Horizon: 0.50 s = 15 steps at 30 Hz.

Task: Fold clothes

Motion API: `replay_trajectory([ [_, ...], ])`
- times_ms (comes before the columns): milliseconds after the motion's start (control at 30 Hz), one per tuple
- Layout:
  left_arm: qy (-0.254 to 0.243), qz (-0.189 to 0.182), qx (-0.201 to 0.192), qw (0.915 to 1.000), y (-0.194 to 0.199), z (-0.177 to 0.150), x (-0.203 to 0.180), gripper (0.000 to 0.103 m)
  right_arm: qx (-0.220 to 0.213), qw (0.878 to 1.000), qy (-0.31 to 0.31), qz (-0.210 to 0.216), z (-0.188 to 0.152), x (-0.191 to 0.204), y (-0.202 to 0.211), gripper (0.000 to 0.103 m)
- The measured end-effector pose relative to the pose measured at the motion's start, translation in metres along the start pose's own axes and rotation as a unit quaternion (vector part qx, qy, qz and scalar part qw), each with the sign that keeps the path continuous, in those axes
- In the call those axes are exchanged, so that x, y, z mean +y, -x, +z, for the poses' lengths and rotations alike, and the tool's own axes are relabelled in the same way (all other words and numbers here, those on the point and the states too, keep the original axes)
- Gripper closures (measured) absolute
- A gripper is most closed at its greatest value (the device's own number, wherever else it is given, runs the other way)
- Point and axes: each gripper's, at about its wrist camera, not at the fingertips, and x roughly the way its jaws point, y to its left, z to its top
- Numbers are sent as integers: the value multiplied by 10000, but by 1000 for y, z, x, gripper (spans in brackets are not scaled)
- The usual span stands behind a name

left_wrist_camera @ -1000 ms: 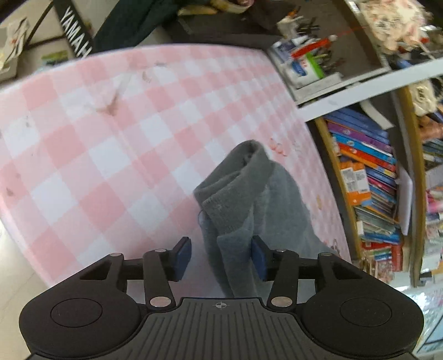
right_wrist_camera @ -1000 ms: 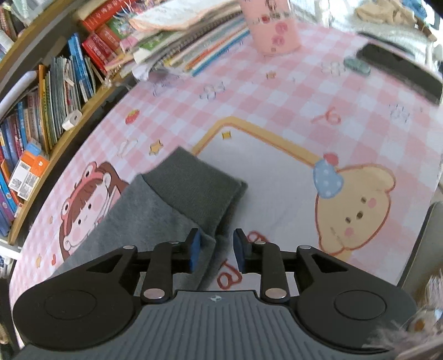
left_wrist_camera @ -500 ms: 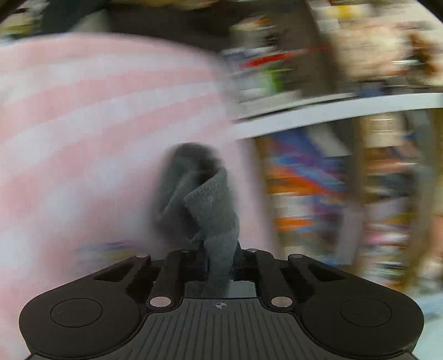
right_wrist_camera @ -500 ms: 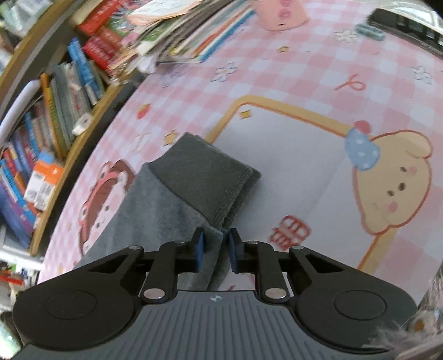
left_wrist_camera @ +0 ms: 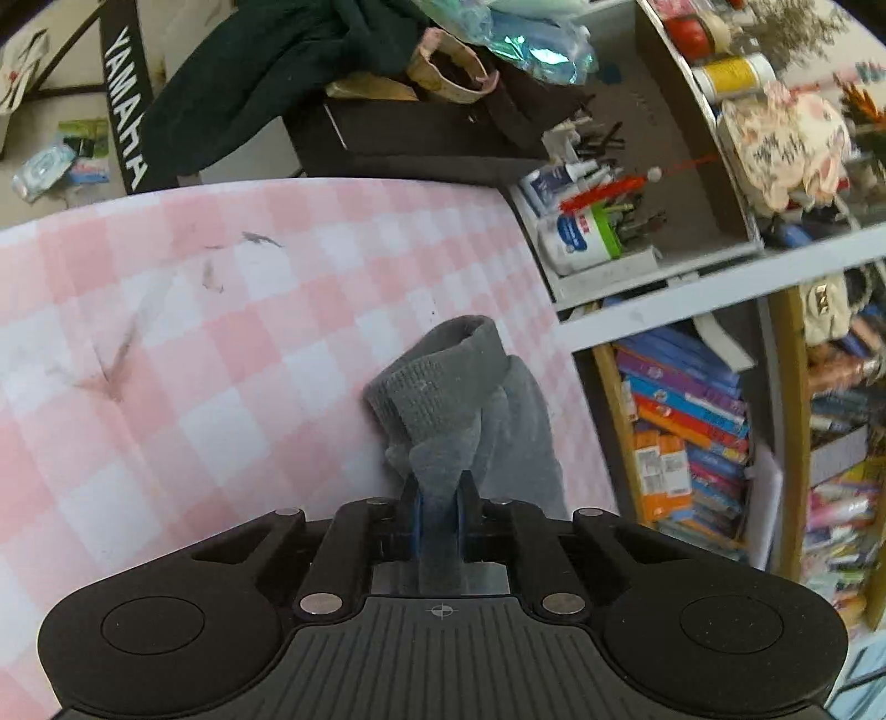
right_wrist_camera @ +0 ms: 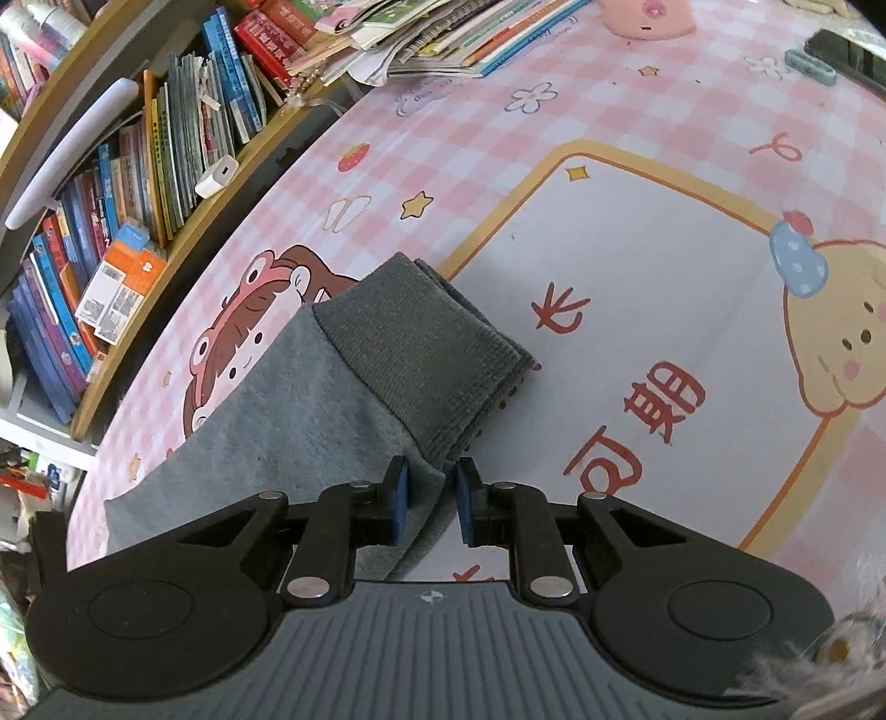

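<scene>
A grey sweat garment lies on the pink checked table cover point(left_wrist_camera: 166, 360). One ribbed cuff point(left_wrist_camera: 443, 382) is bunched and raised off the cover, and my left gripper point(left_wrist_camera: 440, 487) is shut on a strip of it. In the right wrist view the other ribbed cuff point(right_wrist_camera: 421, 354) lies flat, with the lighter grey fabric point(right_wrist_camera: 288, 410) running back to the left. My right gripper point(right_wrist_camera: 432, 476) is shut on the garment's edge just behind that cuff, with cloth filling the gap between its blue pads point(right_wrist_camera: 400, 498).
A bookshelf point(right_wrist_camera: 138, 166) runs along the table's edge and also shows as the packed shelves point(left_wrist_camera: 686, 421). A stack of books point(right_wrist_camera: 432, 39) lies at the table's far end. A tray of pens and bottles point(left_wrist_camera: 592, 221) and dark clothes point(left_wrist_camera: 266, 72) sit beyond the table.
My left gripper has shut on the cuff that lay between its open fingers, and the cuff is now bunched and lifted. My right gripper's jaws have narrowed onto the fabric edge.
</scene>
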Motion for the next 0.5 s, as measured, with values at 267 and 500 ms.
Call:
replay_trajectory([
  [267,13,210,159,9997,-8,0,7,88,-747,9958,127,516,7,18,25,88],
  [500,153,211,191,9995,-12,0,12,78,-316,9993,-203,-80,0,-2,-4,86],
])
